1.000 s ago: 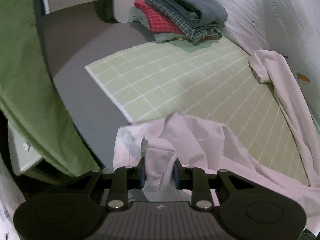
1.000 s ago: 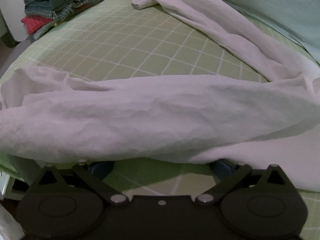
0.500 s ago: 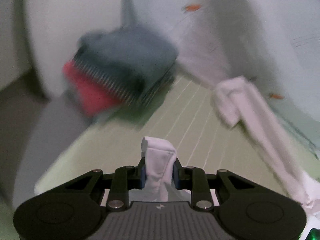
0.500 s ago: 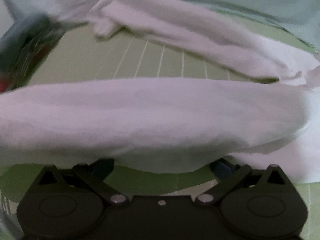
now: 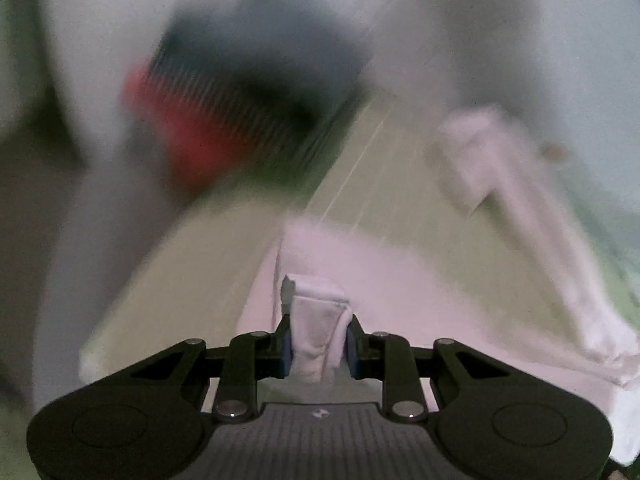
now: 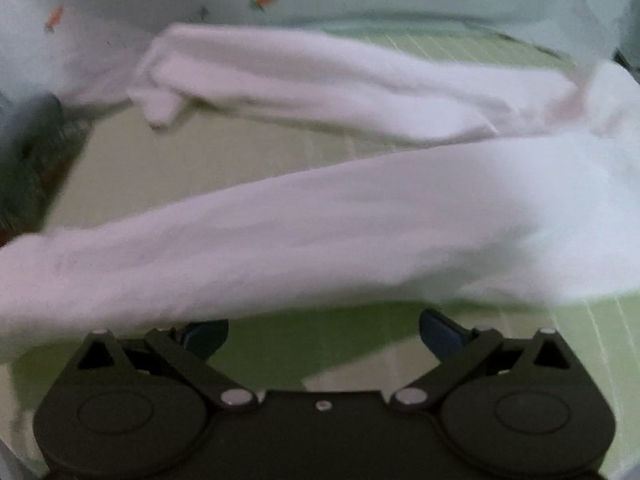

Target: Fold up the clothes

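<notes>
The left gripper [image 5: 319, 346] pinches a bunched edge of the white garment [image 5: 320, 330] between its blue pads. The right gripper [image 6: 323, 334] stands wide, holding nothing; the garment drapes across just ahead of it, over the green checked sheet [image 6: 160, 168]. A blurred stack (probably folded clothes) [image 5: 248, 92] sits beyond.

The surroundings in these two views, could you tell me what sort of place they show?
Probably a bedroom: a green checked mat spread like bedding, carrot-print fabric behind it, and a stack of folded clothes.
</notes>
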